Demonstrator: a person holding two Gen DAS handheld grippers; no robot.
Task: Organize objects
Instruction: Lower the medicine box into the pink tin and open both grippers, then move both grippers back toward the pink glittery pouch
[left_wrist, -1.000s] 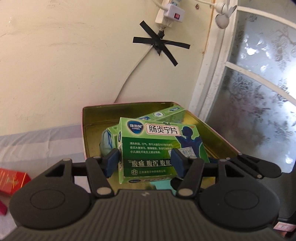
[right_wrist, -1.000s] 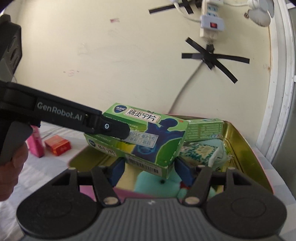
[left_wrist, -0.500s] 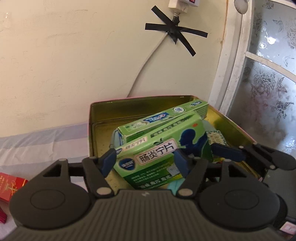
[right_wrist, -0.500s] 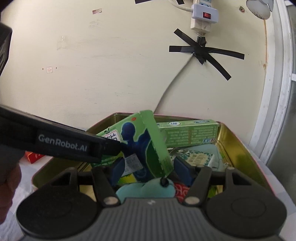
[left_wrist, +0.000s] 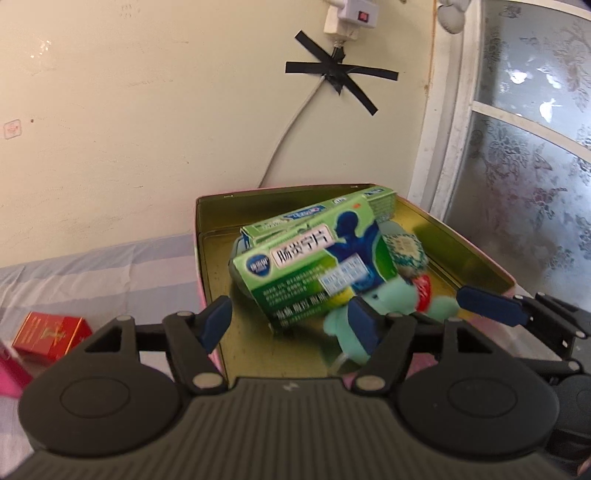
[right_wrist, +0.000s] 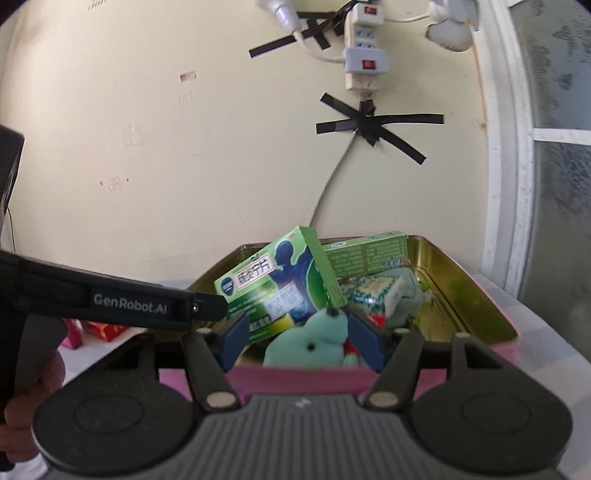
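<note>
A green medicine box (left_wrist: 314, 266) lies tilted in the gold-lined pink tin (left_wrist: 214, 266), leaning on a green toothpaste box (left_wrist: 332, 210) and a teal plush toy (left_wrist: 388, 302). My left gripper (left_wrist: 290, 325) is open and empty, drawn back from the box at the tin's near left edge. My right gripper (right_wrist: 301, 339) is open and empty at the tin's near rim (right_wrist: 303, 376), just in front of the plush toy (right_wrist: 314, 343). The medicine box (right_wrist: 277, 284) also shows in the right wrist view, with the left gripper's finger (right_wrist: 147, 302) beside it.
A red box (left_wrist: 51, 332) and a pink object (left_wrist: 11, 369) lie on the striped cloth left of the tin. A small patterned packet (left_wrist: 404, 251) lies in the tin. The wall with a taped cable (left_wrist: 332, 77) stands behind, a frosted window (left_wrist: 524, 147) to the right.
My left gripper opened and let go of the green medicine box, which now rests in the tin. Both grippers pulled back from the tin.
</note>
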